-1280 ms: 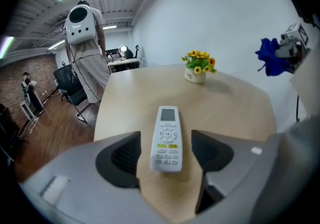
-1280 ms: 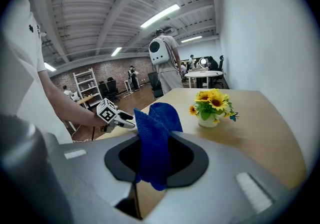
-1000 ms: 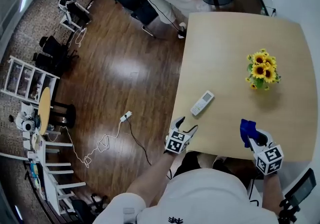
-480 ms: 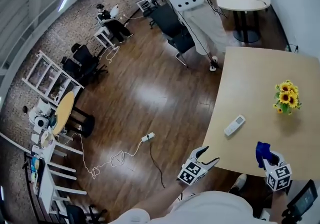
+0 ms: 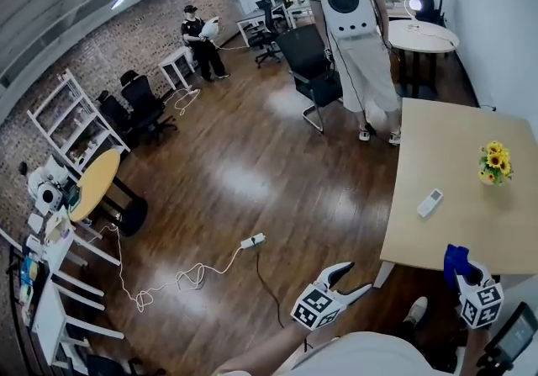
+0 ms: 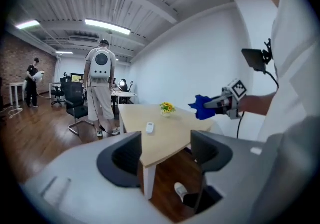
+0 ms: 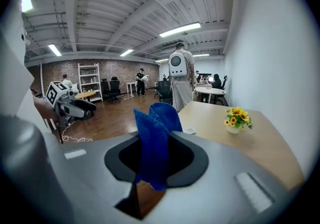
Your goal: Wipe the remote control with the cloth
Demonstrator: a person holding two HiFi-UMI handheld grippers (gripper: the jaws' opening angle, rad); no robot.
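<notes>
Head view, against 1.0 s ago: the frame has swung up and away. The table (image 5: 440,144) filled the middle-right then; it now sits at the right edge, with much more wooden floor (image 5: 252,164) and room showing. A person (image 5: 351,38) wearing a white backpack stands off the table's far left corner.

Remote control (image 5: 429,203): flat on the table, closer to its left edge than its right, in the near half. Same spot relative to the sunflowers (image 5: 494,162) as before; the flowers stand toward the right edge. Nothing touches the remote.

Left gripper (image 5: 357,276): 1.0 s ago it was at the table's near edge, just beside the remote. Now it is off the table, out over the floor beyond the near left corner, well apart from the remote. In the left gripper view its jaws (image 6: 165,153) stand wide apart with nothing between them; table, remote (image 6: 149,127) and flowers (image 6: 167,108) lie beyond.

Right gripper (image 5: 471,282): at the table's near edge by the near right corner, as in both earlier frames. The right gripper view shows the jaws (image 7: 156,155) closed on the blue cloth (image 7: 155,138), which stands up in a fold between them and hangs a little below. The cloth (image 5: 456,258) is off the remote, well apart from it. A small white edge just right of the cloth in that view is probably the remote (image 7: 189,131); most of it is hidden.
</notes>
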